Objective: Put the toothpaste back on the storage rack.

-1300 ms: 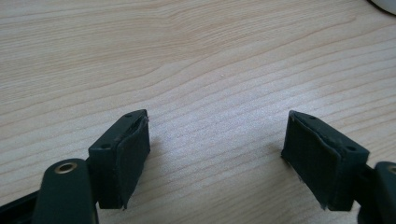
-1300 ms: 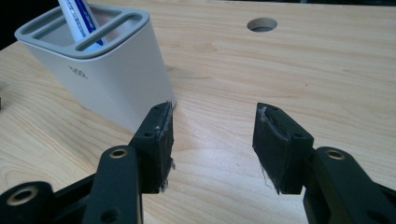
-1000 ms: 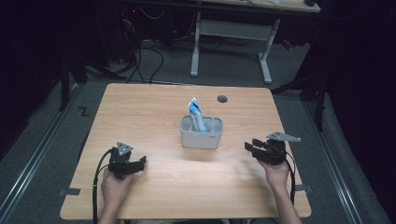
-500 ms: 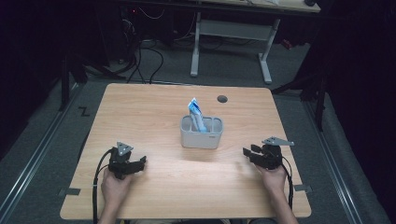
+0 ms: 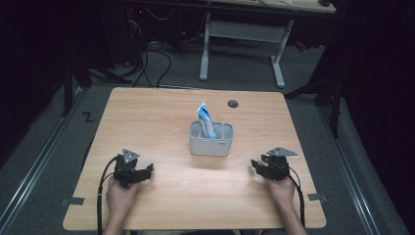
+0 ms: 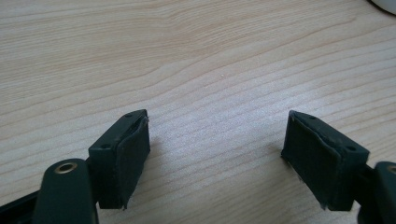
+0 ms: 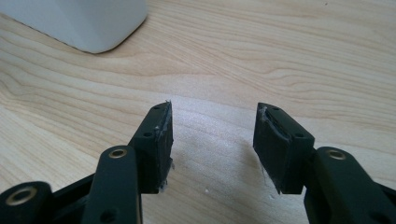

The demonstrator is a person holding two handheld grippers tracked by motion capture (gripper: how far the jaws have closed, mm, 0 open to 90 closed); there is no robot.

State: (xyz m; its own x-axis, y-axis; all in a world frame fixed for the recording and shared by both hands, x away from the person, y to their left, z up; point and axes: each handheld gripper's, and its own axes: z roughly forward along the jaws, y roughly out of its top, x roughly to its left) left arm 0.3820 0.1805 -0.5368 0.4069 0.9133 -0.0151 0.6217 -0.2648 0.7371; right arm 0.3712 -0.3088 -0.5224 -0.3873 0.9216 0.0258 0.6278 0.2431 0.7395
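Observation:
A grey holder [image 5: 211, 139] stands near the middle of the wooden table [image 5: 161, 115], with a blue and white tube [image 5: 206, 120] sticking up out of it. My left gripper [image 5: 147, 170] rests on the table at the front left, held by a hand; its jaws stand wide apart over bare wood [image 6: 217, 144], nothing between them. My right gripper [image 5: 255, 165] sits low at the front right, open and empty [image 7: 212, 135]. A corner of the grey holder [image 7: 88, 23] lies ahead of it to the left.
A small dark round hole [image 5: 233, 103] marks the tabletop behind the holder. Beyond the far edge stands another desk's white frame [image 5: 242, 44], with cables on the floor [image 5: 151, 58]. Bare wood lies between the grippers and around the holder.
The right gripper has come down and slightly toward the front edge, settling low on the table. The left gripper has stayed where it was.

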